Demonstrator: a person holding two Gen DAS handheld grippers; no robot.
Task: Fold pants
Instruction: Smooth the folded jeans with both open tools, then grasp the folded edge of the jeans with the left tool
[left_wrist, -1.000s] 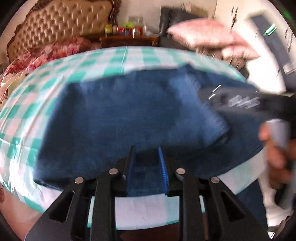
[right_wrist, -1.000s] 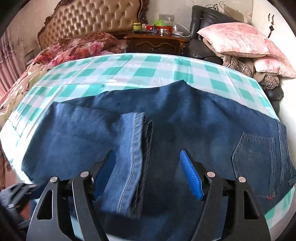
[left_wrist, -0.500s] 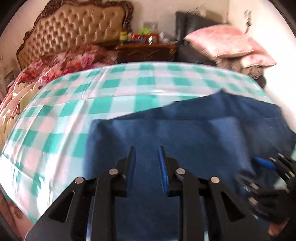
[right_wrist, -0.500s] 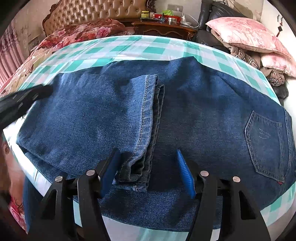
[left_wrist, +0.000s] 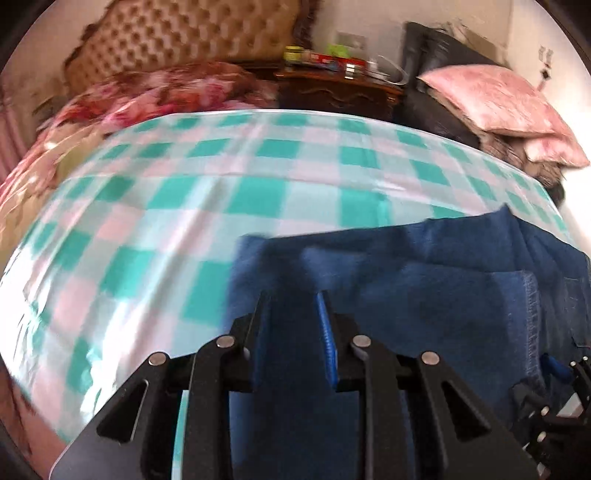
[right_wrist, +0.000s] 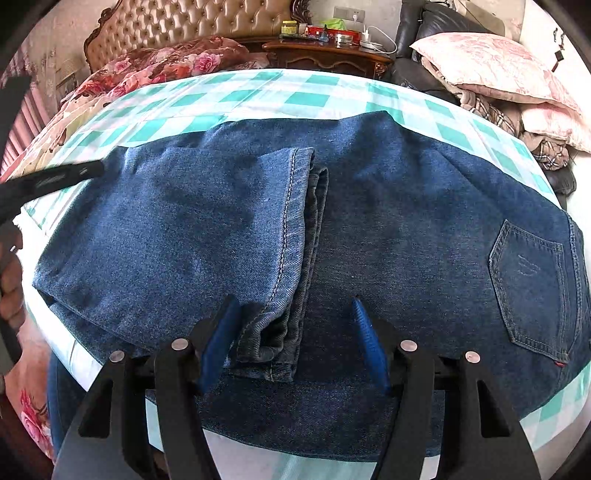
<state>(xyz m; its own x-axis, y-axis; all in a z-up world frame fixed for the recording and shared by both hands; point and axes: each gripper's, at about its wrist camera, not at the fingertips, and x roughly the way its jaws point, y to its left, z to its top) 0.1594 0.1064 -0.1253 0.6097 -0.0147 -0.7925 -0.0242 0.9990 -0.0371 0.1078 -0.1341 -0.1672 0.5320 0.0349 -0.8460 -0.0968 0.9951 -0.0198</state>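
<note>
Denim pants (right_wrist: 369, 229) lie flat on the green-check tablecloth (right_wrist: 306, 98), legs folded back over the seat, hem edge (right_wrist: 291, 240) mid-garment, back pocket (right_wrist: 532, 284) far right. Our right gripper (right_wrist: 295, 332) sits w/ jaws apart, straddling the near hem corner, pads not pressing. Left gripper (left_wrist: 291, 325) is over the folded left end of the pants, jaws narrow, denim btwn them; can't tell if it's pinched, frame blurred.
</note>
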